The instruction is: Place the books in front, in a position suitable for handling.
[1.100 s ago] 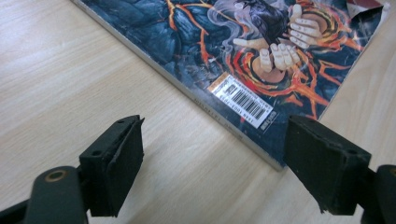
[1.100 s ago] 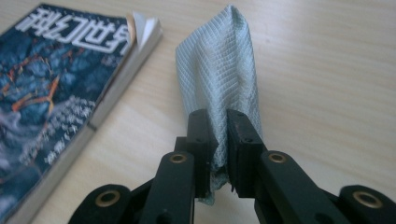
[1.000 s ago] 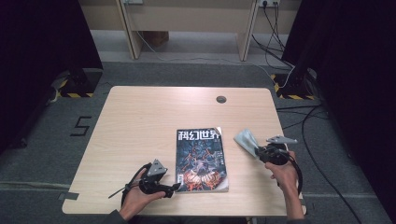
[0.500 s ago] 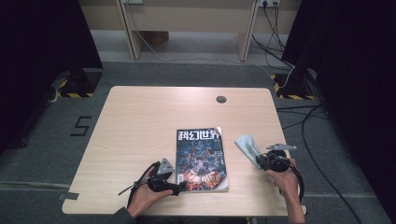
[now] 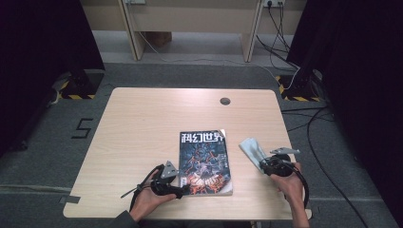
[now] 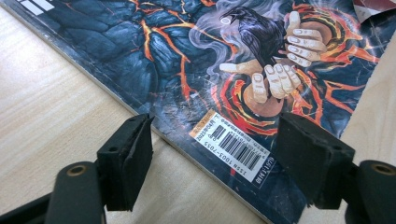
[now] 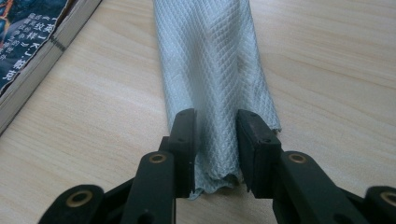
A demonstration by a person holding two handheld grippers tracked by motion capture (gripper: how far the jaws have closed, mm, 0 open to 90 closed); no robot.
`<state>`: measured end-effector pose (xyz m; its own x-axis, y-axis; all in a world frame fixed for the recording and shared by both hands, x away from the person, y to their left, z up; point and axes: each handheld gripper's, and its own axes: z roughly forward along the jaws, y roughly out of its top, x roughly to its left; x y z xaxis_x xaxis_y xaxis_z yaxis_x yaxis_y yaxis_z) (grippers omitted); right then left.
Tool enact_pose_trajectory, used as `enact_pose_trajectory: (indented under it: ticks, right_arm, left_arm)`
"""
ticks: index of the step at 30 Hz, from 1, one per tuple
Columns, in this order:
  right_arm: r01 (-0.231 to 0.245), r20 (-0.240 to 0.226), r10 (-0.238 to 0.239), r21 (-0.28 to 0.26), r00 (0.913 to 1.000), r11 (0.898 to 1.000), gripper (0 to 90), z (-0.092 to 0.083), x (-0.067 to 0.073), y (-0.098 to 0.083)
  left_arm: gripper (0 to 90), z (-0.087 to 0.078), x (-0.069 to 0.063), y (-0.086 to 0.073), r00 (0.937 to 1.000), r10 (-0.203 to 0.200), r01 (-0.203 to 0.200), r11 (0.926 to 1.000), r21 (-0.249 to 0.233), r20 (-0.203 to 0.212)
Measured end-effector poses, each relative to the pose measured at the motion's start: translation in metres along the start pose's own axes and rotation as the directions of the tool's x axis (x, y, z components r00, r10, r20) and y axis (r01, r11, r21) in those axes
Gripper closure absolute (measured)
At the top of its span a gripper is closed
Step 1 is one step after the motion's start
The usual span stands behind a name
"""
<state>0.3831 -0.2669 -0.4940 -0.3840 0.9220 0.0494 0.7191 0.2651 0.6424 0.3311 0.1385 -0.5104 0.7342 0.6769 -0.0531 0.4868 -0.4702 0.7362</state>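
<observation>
A magazine [image 5: 205, 161] with a dark lava-pattern cover lies flat at the table's near middle. My left gripper [image 5: 183, 190] sits at its near left corner. In the left gripper view the jaws stand wide on either side of the barcode corner [image 6: 233, 144]; they have just been closing a little and do not touch the magazine [image 6: 187, 56]. A folded grey cloth [image 5: 252, 149] lies on the wood to the right of the magazine. My right gripper [image 7: 217, 149] has just been opening, and the cloth's near end [image 7: 210, 60] lies loose between its jaws.
The wooden table [image 5: 142, 123] has a round cable hole [image 5: 225, 100] near its far edge. Bare wood stretches to the left of and beyond the magazine. The magazine's spine [image 7: 28, 56] lies close to the left of the cloth. Cables trail over the grey floor at the right.
The cloth, held slightly raised a second ago, now lies flat on the table. The right hand has sunk a little toward the table. The left hand has barely moved.
</observation>
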Motion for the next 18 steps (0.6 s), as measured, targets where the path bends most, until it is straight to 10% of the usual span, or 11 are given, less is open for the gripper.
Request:
enact_pose_trajectory:
  ticks: [18]
  right_arm:
    - [-0.01, 0.009, 0.01, 0.003, 0.9999, 1.0, 62.2, 0.0, -0.0013, -0.0001]
  left_arm:
    - [29.2, -0.0021, 0.0059, -0.0013, 0.9997, -0.021, 0.021, 0.9998, 0.001, -0.016]
